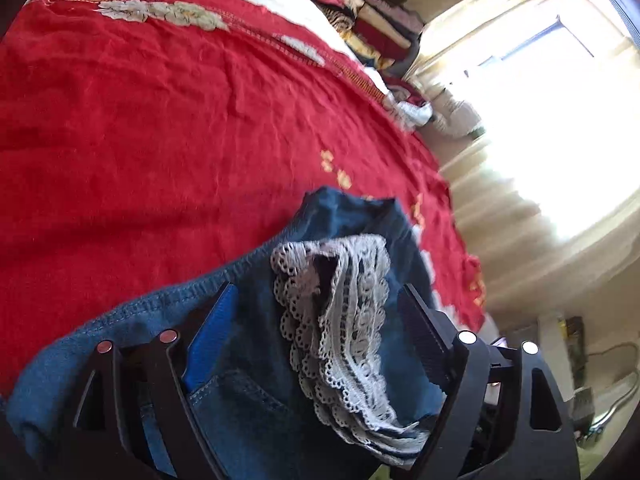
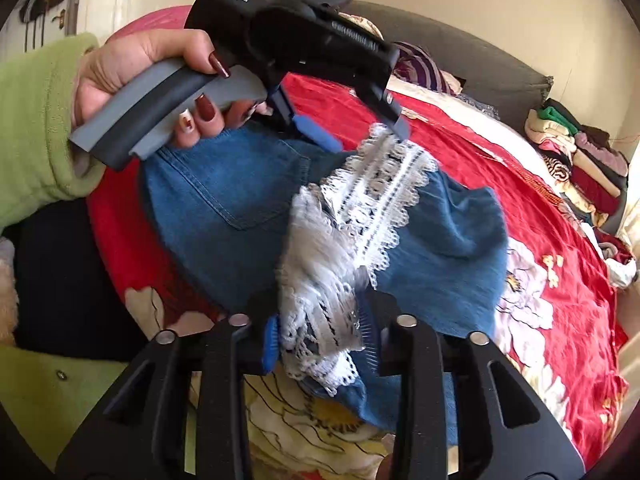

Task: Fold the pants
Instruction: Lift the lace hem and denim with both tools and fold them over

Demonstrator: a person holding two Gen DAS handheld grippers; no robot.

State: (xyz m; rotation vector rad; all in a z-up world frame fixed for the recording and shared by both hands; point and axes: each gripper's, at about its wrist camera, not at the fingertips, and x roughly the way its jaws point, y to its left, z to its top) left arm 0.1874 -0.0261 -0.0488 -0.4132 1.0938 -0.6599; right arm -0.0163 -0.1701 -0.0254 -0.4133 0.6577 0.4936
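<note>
Blue denim pants (image 1: 248,360) with a white lace hem (image 1: 340,320) lie bunched on the red bed cover (image 1: 160,120). My left gripper (image 1: 318,292) stands wide open over them; the lace runs between its fingers and neither pad touches it. In the right wrist view a hand (image 2: 132,64) in a green sleeve holds that left gripper (image 2: 360,132) over the pants (image 2: 224,200), one finger beside the lace (image 2: 376,192). My right gripper (image 2: 320,338) is at the near edge, and a bunch of lace fills the gap between its blue pads.
The red flowered bed cover (image 2: 520,184) spreads far and right of the pants. Stacks of folded clothes (image 2: 580,152) sit at the bed's far end by a grey headboard (image 2: 480,68). A bright curtained window (image 1: 540,100) lies beyond the bed edge.
</note>
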